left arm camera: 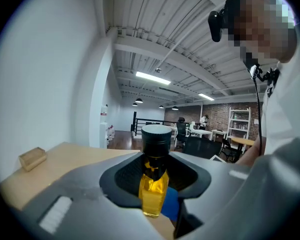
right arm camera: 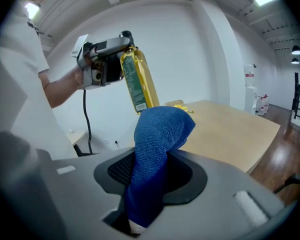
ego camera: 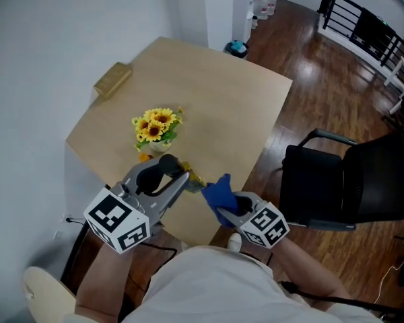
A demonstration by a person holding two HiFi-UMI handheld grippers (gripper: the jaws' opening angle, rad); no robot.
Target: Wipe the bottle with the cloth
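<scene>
A clear bottle of yellow liquid (left arm camera: 153, 186) with a black cap (left arm camera: 156, 139) sits pinched between the jaws of my left gripper (left arm camera: 152, 204), held above the table's near edge. From the right gripper view the bottle (right arm camera: 139, 81) hangs tilted with its green label facing me, and the left gripper (right arm camera: 102, 61) grips its neck. My right gripper (right arm camera: 147, 204) is shut on a blue cloth (right arm camera: 157, 149) that stands up out of the jaws. In the head view the cloth (ego camera: 221, 194) almost meets the bottle (ego camera: 192, 176); whether they touch I cannot tell.
A light wooden table (ego camera: 222, 113) carries a pot of yellow sunflowers (ego camera: 155, 126) and a small wooden block (ego camera: 112, 79) at its far left corner. A black chair (ego camera: 350, 180) stands to the right on dark wood flooring. A white wall runs along the left.
</scene>
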